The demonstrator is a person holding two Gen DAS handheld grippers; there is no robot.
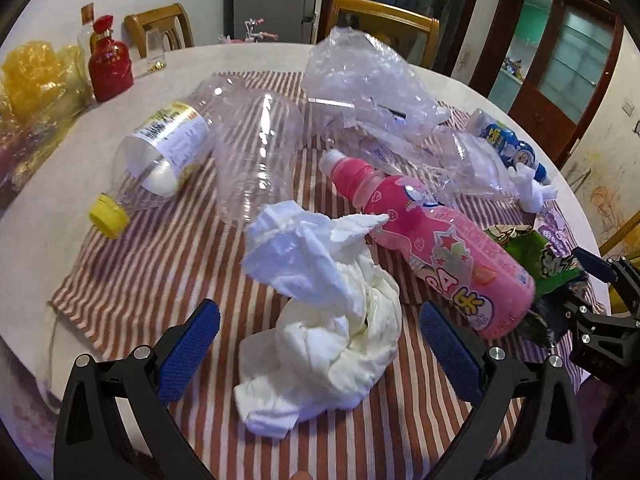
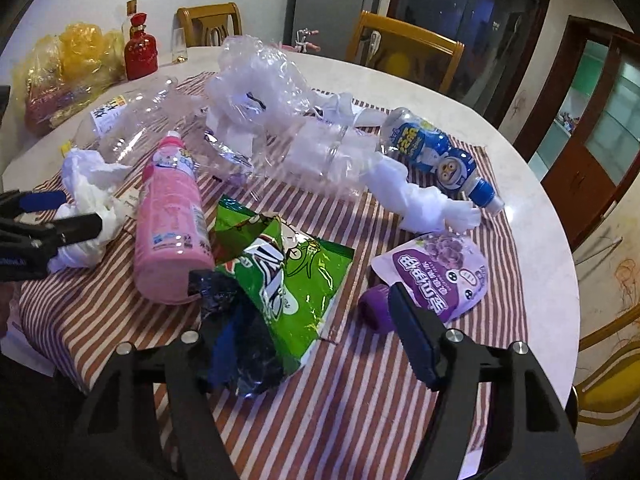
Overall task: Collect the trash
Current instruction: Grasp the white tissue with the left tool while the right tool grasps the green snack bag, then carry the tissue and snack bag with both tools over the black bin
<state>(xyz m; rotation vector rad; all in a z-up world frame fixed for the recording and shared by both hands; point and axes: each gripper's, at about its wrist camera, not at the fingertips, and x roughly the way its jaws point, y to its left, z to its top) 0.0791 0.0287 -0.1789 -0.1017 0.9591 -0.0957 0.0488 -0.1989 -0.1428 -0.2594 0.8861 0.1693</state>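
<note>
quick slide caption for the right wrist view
Open right gripper straddling a green snack bag beside a pink bottle on striped cloth.

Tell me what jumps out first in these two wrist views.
The pink bottle lies on its side mid-cloth, the loudest colour on the striped cloth. Just in front of it, the crumpled white tissue sits between the open jaws of the left gripper. The green snack bag lies between the right gripper's open jaws, with a purple pouch to its right.
</note>
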